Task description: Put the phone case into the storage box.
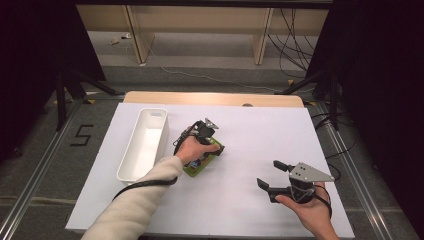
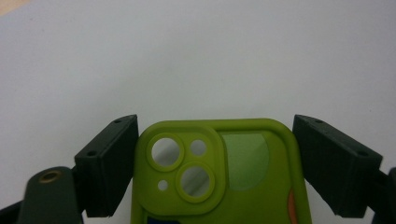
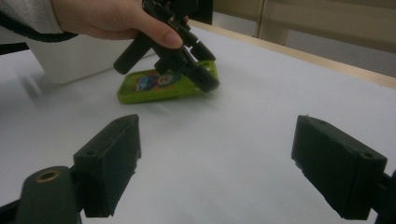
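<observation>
The left gripper (image 1: 216,148) is pinching the green phone case (image 2: 219,172) by its long sides, jaws pressing in; the case is lying, perhaps slightly tilted, just right of the white bin (image 1: 145,142). Well right of the bin, the right gripper (image 1: 270,175) is hovering over the table (image 1: 240,200), jaws spread.

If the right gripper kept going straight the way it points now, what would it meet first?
Probably the green phone case held by the left gripper; bare white table sheet lies between. The right gripper is open, and depth is uncertain.
</observation>
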`<action>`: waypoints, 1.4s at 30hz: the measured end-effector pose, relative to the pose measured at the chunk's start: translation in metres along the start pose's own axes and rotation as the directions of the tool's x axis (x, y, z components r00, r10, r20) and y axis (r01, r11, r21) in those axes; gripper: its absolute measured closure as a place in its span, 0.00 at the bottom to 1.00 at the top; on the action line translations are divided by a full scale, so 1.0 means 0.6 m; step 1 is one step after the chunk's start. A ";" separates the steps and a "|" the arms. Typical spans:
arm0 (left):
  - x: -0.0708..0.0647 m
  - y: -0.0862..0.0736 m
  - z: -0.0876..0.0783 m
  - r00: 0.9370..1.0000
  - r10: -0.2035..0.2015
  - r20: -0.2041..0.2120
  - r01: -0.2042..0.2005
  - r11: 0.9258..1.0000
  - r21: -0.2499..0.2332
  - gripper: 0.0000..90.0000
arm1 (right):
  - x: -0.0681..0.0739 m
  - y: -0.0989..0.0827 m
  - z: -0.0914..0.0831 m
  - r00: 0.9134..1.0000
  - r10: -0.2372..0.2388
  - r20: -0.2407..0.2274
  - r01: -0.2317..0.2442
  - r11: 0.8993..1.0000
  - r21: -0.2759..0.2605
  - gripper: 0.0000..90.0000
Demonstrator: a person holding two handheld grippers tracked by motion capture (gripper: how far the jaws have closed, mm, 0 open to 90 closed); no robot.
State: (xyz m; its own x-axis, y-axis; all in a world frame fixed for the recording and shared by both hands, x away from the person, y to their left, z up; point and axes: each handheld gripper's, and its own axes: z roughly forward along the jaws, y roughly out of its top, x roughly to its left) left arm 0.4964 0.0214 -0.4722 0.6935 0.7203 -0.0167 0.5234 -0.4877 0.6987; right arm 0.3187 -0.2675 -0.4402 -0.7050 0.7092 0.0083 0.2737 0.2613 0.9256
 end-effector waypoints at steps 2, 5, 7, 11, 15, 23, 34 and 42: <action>0.000 0.002 -0.003 1.000 -0.007 -0.002 0.007 1.000 -0.006 0.19 | 0.000 0.000 0.000 1.000 0.000 -0.001 0.000 1.000 0.000 0.19; 0.001 0.004 -0.006 1.000 -0.007 -0.005 0.007 1.000 -0.014 0.19 | 0.000 0.000 0.000 1.000 0.000 -0.001 0.000 1.000 0.000 0.19; 0.000 0.006 -0.008 1.000 -0.011 -0.006 0.011 1.000 -0.021 0.19 | 0.000 0.000 0.000 1.000 -0.001 -0.001 0.001 1.000 0.000 0.19; 0.000 0.010 -0.014 1.000 -0.015 -0.008 0.015 0.999 -0.040 0.19 | 0.000 0.000 0.001 1.000 0.000 -0.001 0.000 1.000 0.001 0.19; -0.001 0.014 -0.020 1.000 -0.021 -0.010 0.020 0.998 -0.060 0.19 | 0.000 0.000 0.001 1.000 0.000 0.000 0.000 1.000 0.001 0.19; -0.002 0.026 -0.037 0.999 -0.026 -0.019 0.024 0.995 -0.098 0.19 | 0.000 0.000 0.000 1.000 0.001 0.000 -0.001 1.000 -0.001 0.19; -0.003 0.043 -0.071 0.998 -0.046 -0.047 0.038 0.984 -0.175 0.19 | 0.000 0.000 -0.001 1.000 0.001 0.003 -0.001 1.000 0.002 0.19; 0.000 0.057 -0.099 0.995 -0.063 -0.079 0.043 0.970 -0.240 0.19 | 0.001 0.001 0.000 1.000 0.001 0.002 -0.001 1.000 0.000 0.19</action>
State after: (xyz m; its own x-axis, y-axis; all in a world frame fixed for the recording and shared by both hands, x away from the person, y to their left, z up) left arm 0.4848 0.0339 -0.4055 0.6175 0.7865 -0.0043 0.4182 -0.3236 0.8488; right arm 0.3184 -0.2673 -0.4398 -0.7033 0.7109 0.0081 0.2741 0.2606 0.9257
